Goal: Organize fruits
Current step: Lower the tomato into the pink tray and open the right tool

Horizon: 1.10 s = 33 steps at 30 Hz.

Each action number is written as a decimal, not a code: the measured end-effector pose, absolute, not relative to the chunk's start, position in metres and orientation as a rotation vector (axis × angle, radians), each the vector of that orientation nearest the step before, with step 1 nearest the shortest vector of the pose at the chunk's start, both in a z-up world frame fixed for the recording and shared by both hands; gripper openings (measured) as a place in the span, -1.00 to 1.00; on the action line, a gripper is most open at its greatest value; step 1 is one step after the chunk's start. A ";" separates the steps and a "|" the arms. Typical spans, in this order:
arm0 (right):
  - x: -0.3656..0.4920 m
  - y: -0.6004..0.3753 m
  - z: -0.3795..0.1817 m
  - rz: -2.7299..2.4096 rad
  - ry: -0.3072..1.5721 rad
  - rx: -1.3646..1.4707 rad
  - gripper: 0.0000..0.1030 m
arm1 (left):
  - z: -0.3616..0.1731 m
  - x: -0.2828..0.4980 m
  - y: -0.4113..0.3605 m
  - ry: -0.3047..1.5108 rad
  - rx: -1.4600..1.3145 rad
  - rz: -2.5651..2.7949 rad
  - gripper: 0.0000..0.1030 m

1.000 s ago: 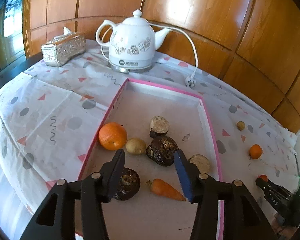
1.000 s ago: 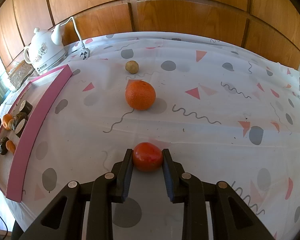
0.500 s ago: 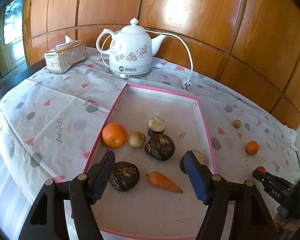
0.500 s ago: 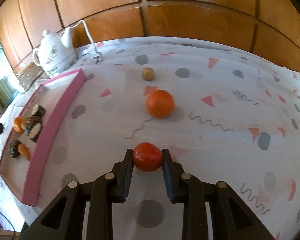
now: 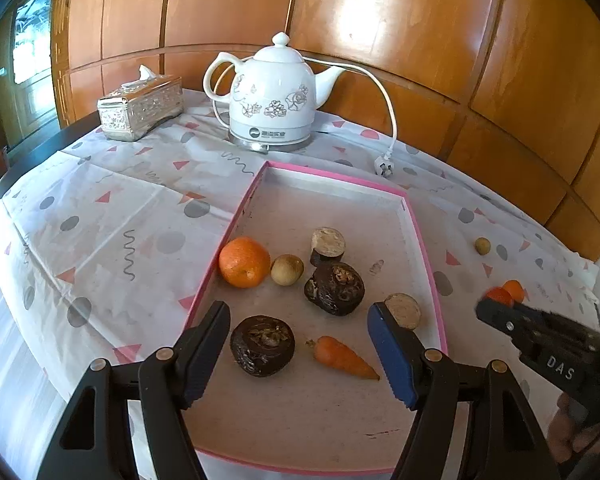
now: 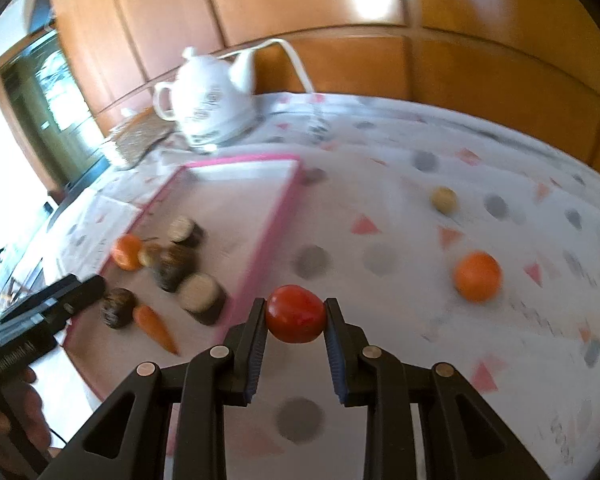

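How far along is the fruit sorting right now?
Partly done. An orange and other produce already lie in the pink tray. The right gripper holds a tomato. Another orange and a small brown fruit remain on the tablecloth.

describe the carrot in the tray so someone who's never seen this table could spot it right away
Start at the white kettle by the wooden wall; the pink-rimmed tray lies just in front of it. At the tray's near end, between the left gripper fingers, lies the carrot. It is the only long, pointed piece; its neighbours are round or stubby, mostly dark.
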State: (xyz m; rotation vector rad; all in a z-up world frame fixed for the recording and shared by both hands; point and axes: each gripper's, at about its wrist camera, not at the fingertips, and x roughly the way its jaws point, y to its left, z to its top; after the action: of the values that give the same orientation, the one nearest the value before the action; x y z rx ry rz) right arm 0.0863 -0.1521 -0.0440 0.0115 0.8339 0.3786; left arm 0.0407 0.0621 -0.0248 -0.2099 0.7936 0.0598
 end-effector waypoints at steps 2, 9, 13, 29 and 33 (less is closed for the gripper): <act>0.090 -0.138 -0.040 0.405 0.828 -0.007 -0.46 | -0.025 0.040 0.063 0.793 -0.214 0.060 0.39; 0.099 -0.104 -0.039 0.454 0.827 -0.044 -0.46 | -0.027 0.039 0.068 0.795 -0.227 0.063 0.39; 0.103 -0.094 -0.039 0.465 0.832 -0.048 -0.46 | -0.027 0.039 0.071 0.795 -0.236 0.065 0.39; 0.128 -0.068 -0.043 0.481 0.870 -0.003 -0.33 | -0.029 0.039 0.075 0.800 -0.249 0.072 0.39; 0.122 -0.073 -0.047 0.469 0.876 0.006 -0.33 | -0.028 0.038 0.075 0.796 -0.251 0.073 0.39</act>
State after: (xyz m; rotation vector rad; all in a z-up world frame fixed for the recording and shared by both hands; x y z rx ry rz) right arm 0.1218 -0.0734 -0.0471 0.0060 0.8760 0.4687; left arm 0.0381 0.0752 -0.0283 -0.2509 0.7962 0.0728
